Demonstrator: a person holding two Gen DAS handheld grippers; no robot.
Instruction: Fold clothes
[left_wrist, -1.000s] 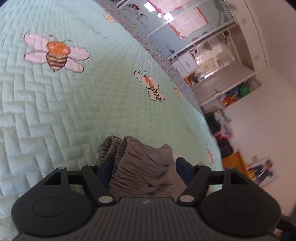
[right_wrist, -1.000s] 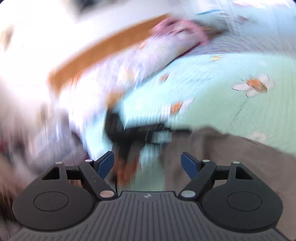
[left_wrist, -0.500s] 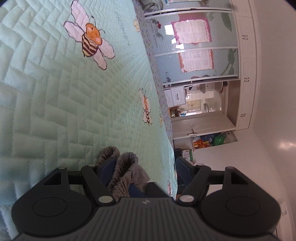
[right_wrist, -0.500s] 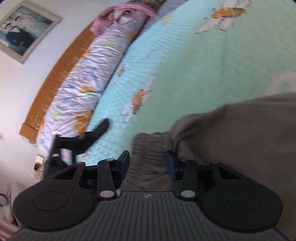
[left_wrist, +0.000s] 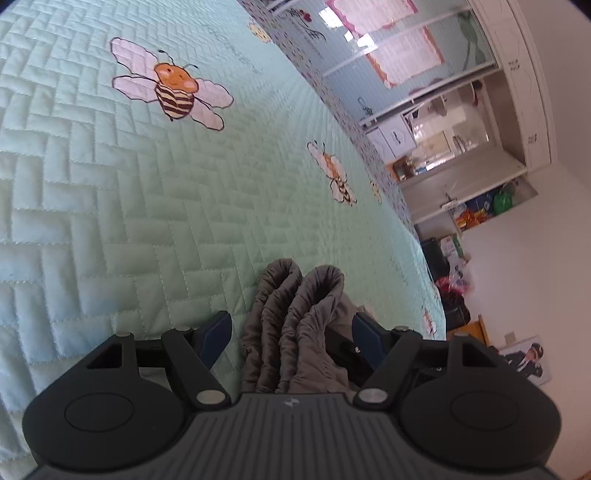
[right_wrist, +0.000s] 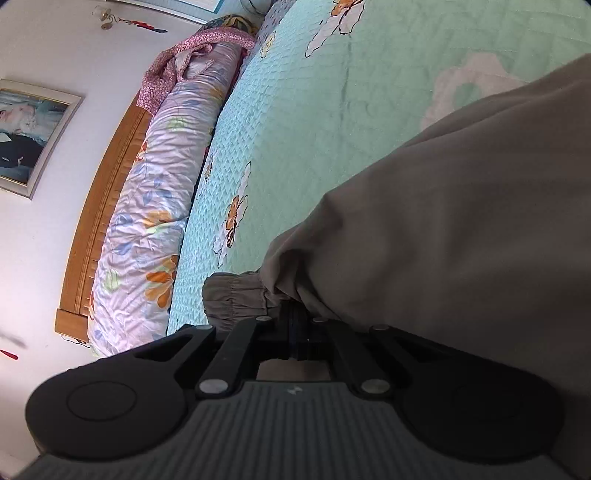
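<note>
A grey-brown garment (left_wrist: 295, 317) lies on the mint quilted bedspread (left_wrist: 147, 221). In the left wrist view its gathered elastic edge stands in folds between the blue pads (left_wrist: 216, 332) of my left gripper (left_wrist: 291, 325), which is open; a gap shows beside the left pad. In the right wrist view my right gripper (right_wrist: 293, 323) is shut on the same garment (right_wrist: 443, 240) just behind a gathered elastic band (right_wrist: 236, 295). The cloth drapes over the right finger and hides the pads.
The bedspread (right_wrist: 332, 110) has bee and flower prints. A rolled floral duvet (right_wrist: 147, 184) lies along the wooden headboard (right_wrist: 99, 206), with a framed picture (right_wrist: 26, 136) on the wall. Past the bed's far edge stand cabinets (left_wrist: 461, 140) and floor clutter.
My right gripper came down, rolled and closed its jaws on the garment's gathered edge. The left view tilted and swung back; the cloth between its fingers is now a narrower bunch.
</note>
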